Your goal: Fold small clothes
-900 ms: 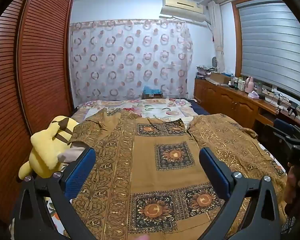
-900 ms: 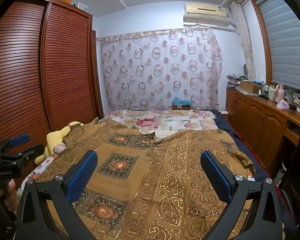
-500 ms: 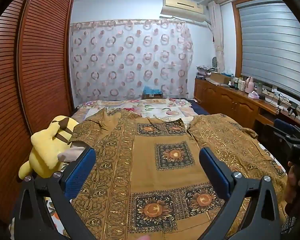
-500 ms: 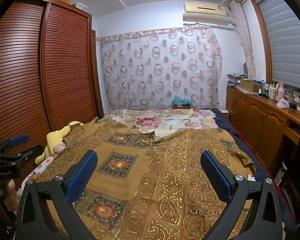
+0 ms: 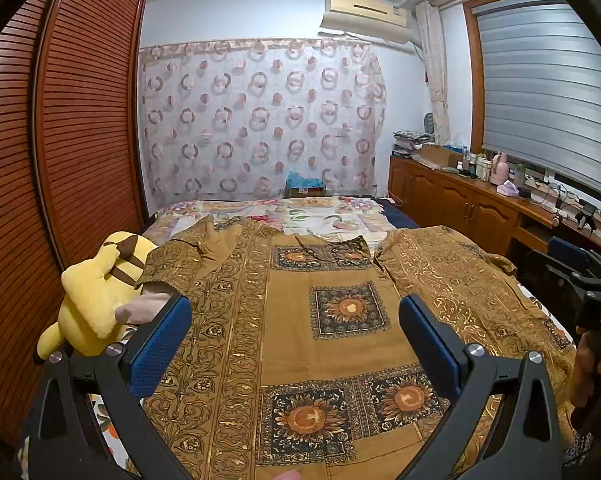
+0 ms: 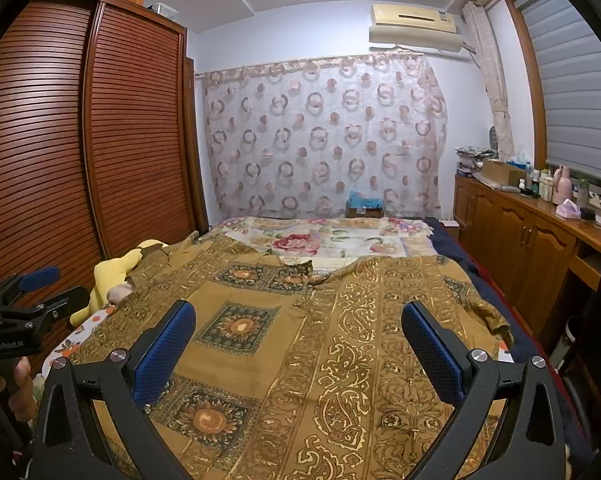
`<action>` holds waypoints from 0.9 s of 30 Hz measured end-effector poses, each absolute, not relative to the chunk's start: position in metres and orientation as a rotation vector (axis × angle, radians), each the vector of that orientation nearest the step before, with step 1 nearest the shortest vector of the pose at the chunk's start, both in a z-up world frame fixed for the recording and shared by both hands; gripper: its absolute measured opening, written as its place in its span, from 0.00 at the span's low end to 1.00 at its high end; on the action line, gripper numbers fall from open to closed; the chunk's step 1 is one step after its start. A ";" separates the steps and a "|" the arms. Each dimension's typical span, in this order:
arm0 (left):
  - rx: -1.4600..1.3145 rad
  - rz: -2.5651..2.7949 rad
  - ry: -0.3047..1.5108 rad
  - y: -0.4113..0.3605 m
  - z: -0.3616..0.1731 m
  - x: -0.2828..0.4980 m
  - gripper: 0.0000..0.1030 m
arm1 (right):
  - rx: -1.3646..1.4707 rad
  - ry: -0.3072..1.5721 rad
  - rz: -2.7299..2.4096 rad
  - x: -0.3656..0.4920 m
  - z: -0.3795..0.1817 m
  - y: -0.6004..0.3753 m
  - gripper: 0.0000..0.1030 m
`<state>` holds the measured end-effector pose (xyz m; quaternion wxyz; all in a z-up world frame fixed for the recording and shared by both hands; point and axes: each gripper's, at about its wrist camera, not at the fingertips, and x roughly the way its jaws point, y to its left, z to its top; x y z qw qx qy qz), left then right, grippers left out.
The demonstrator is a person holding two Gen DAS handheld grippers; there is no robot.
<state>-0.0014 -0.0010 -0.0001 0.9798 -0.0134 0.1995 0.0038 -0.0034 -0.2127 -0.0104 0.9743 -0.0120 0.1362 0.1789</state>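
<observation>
While both pairs of jaws stand released and wide with nothing between their blue pads, a brown patterned shirt (image 5: 340, 320) lies spread open and flat across the near half of the bed (image 5: 320, 216), its gold scrollwork and sunflower squares facing up. Its collar points to the far side, one short sleeve reaches left toward a yellow plush toy (image 5: 96, 292) at the bed's left edge, and the other sleeve drapes toward the right edge. From the left wrist view, the left gripper (image 5: 294, 344) hovers above the shirt's near middle, over the sunflower panels, touching no cloth. From the right wrist view, the right gripper (image 6: 298, 344) hovers over the shirt's right front panel, likewise clear of the fabric. Each gripper shows at the edge of the other's view, held in a hand (image 6: 8, 388). Beyond the shirt, a floral bedspread (image 6: 332, 236) covers the far part of the bed. A louvred wooden wardrobe (image 6: 80, 140) runs along the left, a curtain with ring patterns (image 6: 324, 132) hangs on the far wall under an air conditioner (image 6: 414, 26), and a wooden bench (image 6: 540, 236) with bottles and boxes stands along the right below a window blind (image 5: 540, 88).
</observation>
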 end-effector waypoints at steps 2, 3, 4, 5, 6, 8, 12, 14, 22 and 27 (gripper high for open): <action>-0.027 0.009 0.402 -0.001 0.000 -0.001 1.00 | -0.023 0.274 0.360 -0.004 -0.010 -0.213 1.00; -0.027 0.008 0.402 -0.001 0.000 -0.001 1.00 | -0.023 0.273 0.359 -0.004 -0.010 -0.213 1.00; -0.027 0.008 0.402 -0.001 0.000 -0.002 1.00 | -0.022 0.274 0.359 -0.004 -0.010 -0.213 1.00; -0.026 0.009 0.402 -0.001 0.000 -0.001 1.00 | -0.022 0.273 0.359 -0.004 -0.010 -0.214 1.00; -0.026 0.008 0.402 -0.001 0.000 -0.001 1.00 | -0.022 0.273 0.358 -0.004 -0.009 -0.214 1.00; -0.026 0.009 0.401 -0.001 0.000 -0.001 1.00 | -0.021 0.272 0.360 -0.004 -0.009 -0.214 1.00; -0.025 0.009 0.400 -0.001 0.000 -0.001 1.00 | -0.022 0.271 0.360 -0.004 -0.009 -0.214 1.00; -0.024 0.009 0.401 -0.001 0.000 -0.001 1.00 | -0.022 0.272 0.359 -0.004 -0.009 -0.214 1.00; -0.022 0.010 0.399 -0.001 0.000 -0.002 1.00 | -0.020 0.273 0.361 -0.004 -0.010 -0.214 1.00; -0.021 0.010 0.398 -0.002 0.000 -0.002 1.00 | -0.019 0.272 0.360 -0.004 -0.009 -0.215 1.00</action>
